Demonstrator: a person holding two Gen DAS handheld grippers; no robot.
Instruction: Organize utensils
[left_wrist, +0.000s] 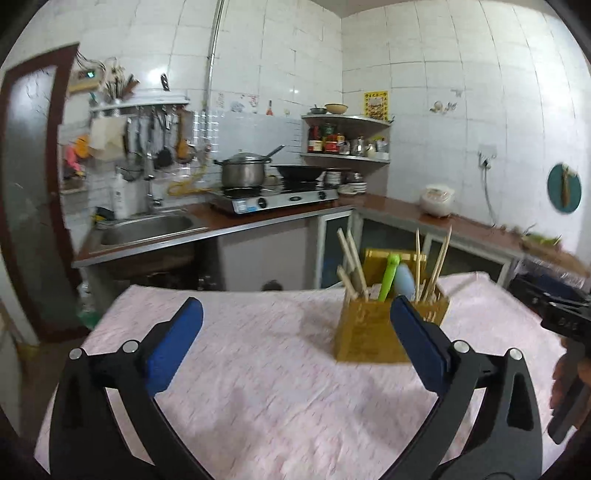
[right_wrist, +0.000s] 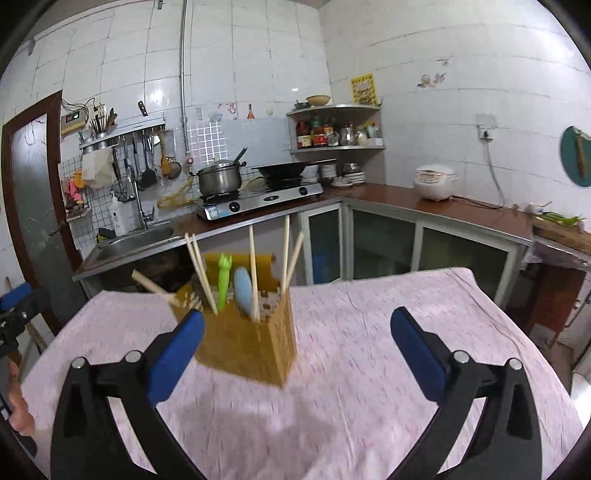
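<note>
A yellow utensil holder (left_wrist: 369, 332) (right_wrist: 247, 343) stands on the pink tablecloth (left_wrist: 258, 369) (right_wrist: 369, 369). It holds several wooden chopsticks (left_wrist: 351, 258) (right_wrist: 253, 269), a green utensil (left_wrist: 388, 275) (right_wrist: 223, 280) and a light blue utensil (left_wrist: 404, 280) (right_wrist: 243, 291). My left gripper (left_wrist: 295, 317) is open and empty, with the holder just behind its right finger. My right gripper (right_wrist: 297, 325) is open and empty, with the holder behind its left finger. The right gripper's body shows at the right edge of the left wrist view (left_wrist: 565, 321).
Behind the table runs a kitchen counter (right_wrist: 369, 195) with a sink (left_wrist: 147, 229) (right_wrist: 140, 236), a gas stove with a pot (right_wrist: 219, 179) and wok (right_wrist: 284, 170), a corner shelf, and a rice cooker (right_wrist: 436, 181). A door (right_wrist: 33, 206) stands at the left.
</note>
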